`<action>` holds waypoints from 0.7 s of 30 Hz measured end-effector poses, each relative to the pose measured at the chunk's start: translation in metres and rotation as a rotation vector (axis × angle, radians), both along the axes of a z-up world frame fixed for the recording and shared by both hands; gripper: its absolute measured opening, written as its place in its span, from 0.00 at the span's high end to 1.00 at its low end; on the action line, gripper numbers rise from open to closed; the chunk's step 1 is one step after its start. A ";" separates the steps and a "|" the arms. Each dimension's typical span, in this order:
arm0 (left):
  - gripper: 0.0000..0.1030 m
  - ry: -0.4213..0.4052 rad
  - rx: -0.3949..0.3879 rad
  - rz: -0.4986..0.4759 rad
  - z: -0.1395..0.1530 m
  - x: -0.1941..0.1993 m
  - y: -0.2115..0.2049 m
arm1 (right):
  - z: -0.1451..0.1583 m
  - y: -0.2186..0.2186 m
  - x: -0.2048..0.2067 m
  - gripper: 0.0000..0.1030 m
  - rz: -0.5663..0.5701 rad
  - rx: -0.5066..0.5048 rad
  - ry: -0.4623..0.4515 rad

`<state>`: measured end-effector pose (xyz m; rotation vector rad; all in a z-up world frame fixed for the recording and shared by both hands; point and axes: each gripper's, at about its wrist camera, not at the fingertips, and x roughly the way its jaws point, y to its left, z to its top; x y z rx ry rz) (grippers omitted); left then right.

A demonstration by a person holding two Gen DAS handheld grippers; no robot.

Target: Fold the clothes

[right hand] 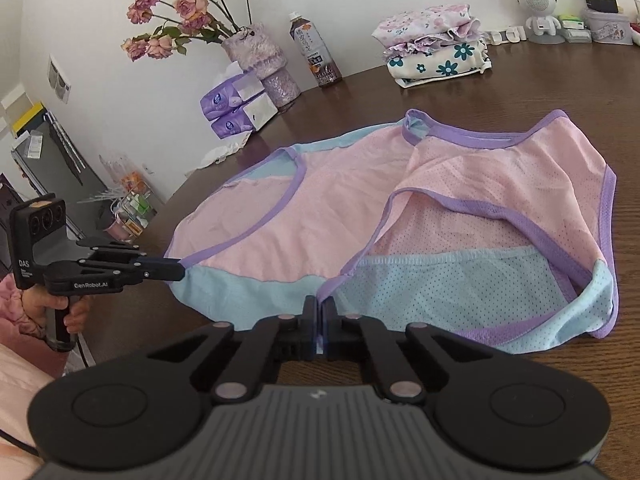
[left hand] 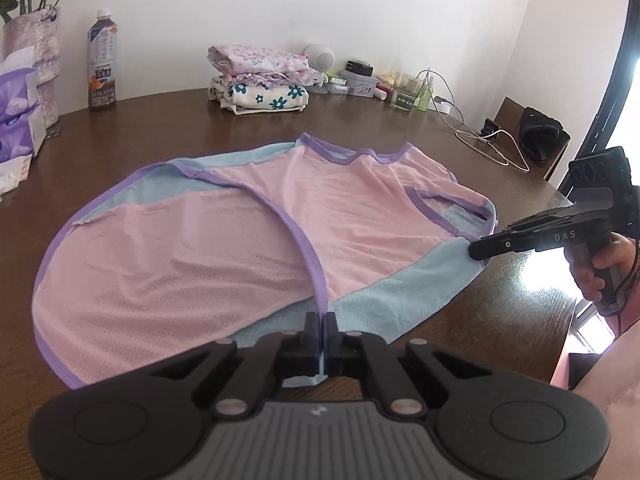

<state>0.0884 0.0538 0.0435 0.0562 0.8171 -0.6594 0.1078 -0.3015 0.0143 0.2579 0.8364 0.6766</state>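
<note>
Left to right along the table's (left hand: 168, 128) far edge: tissue packs (right hand: 230, 110); a vase (right hand: 264, 68) holding dried roses (right hand: 168, 12); a capped bottle (left hand: 103, 62), its lower part dark with drink; a stack of folded clothes (left hand: 260, 80); a clear glass (left hand: 404, 94), contents indistinct.

The pink-and-blue mesh garment (left hand: 224, 240) lies spread across the table's middle, reaching the near edge.

The left gripper (left hand: 325, 336) has its jaws closed on the blue hem near the purple binding; the right gripper (right hand: 319, 322) is likewise clamped on the hem farther along the near edge.

Pinching two points of one edge probably keeps it taut and level. This suits either lifting it over for a fold or drawing the cloth flat.
</note>
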 end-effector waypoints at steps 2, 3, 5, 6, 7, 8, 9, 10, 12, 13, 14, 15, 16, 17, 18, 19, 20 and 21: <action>1.00 0.007 0.006 0.004 -0.002 -0.001 0.001 | -0.005 0.000 -0.001 0.98 0.004 -0.008 0.021; 1.00 0.011 0.008 0.005 -0.004 -0.002 0.001 | -0.007 0.000 -0.001 0.98 0.005 -0.012 0.032; 1.00 0.019 0.014 0.009 -0.006 -0.003 0.001 | -0.010 0.001 -0.003 0.98 0.007 -0.023 0.038; 1.00 0.022 0.017 0.011 -0.007 -0.003 0.002 | -0.011 0.001 -0.004 0.98 0.006 -0.024 0.039; 1.00 0.026 0.020 0.013 -0.009 -0.004 0.002 | -0.011 0.001 -0.005 0.98 0.003 -0.027 0.038; 1.00 0.030 0.022 0.014 -0.010 -0.005 0.002 | -0.011 0.001 -0.006 0.98 0.001 -0.029 0.037; 1.00 0.032 0.024 0.016 -0.011 -0.005 0.002 | -0.011 0.001 -0.006 0.98 -0.002 -0.033 0.035; 1.00 0.033 0.024 0.016 -0.011 -0.005 0.003 | -0.012 0.002 -0.006 0.98 -0.002 -0.037 0.036; 1.00 0.034 0.025 0.018 -0.012 -0.006 0.002 | -0.012 0.002 -0.006 0.98 -0.003 -0.044 0.038; 1.00 0.036 0.027 0.020 -0.013 -0.005 0.002 | -0.013 0.003 -0.006 0.98 -0.002 -0.047 0.039; 1.00 0.037 0.028 0.021 -0.013 -0.005 0.002 | -0.014 0.003 -0.006 0.98 -0.002 -0.050 0.040; 1.00 0.038 0.029 0.023 -0.014 -0.005 0.002 | -0.014 0.003 -0.007 0.98 -0.002 -0.052 0.042; 1.00 0.039 0.030 0.024 -0.015 -0.005 0.002 | -0.014 0.003 -0.007 0.98 -0.003 -0.053 0.044; 1.00 0.040 0.031 0.026 -0.015 -0.005 0.002 | -0.015 0.003 -0.007 0.98 -0.003 -0.053 0.045; 1.00 0.041 0.032 0.027 -0.016 -0.005 0.002 | -0.015 0.003 -0.007 0.98 -0.004 -0.053 0.046; 1.00 0.042 0.034 0.028 -0.016 -0.005 0.001 | -0.015 0.003 -0.007 0.98 -0.005 -0.053 0.048; 0.99 0.042 0.036 0.029 -0.017 -0.005 0.001 | -0.015 0.003 -0.007 0.98 -0.006 -0.052 0.049; 0.99 0.042 0.040 0.031 -0.017 -0.005 0.001 | -0.016 0.003 -0.007 0.98 -0.007 -0.053 0.050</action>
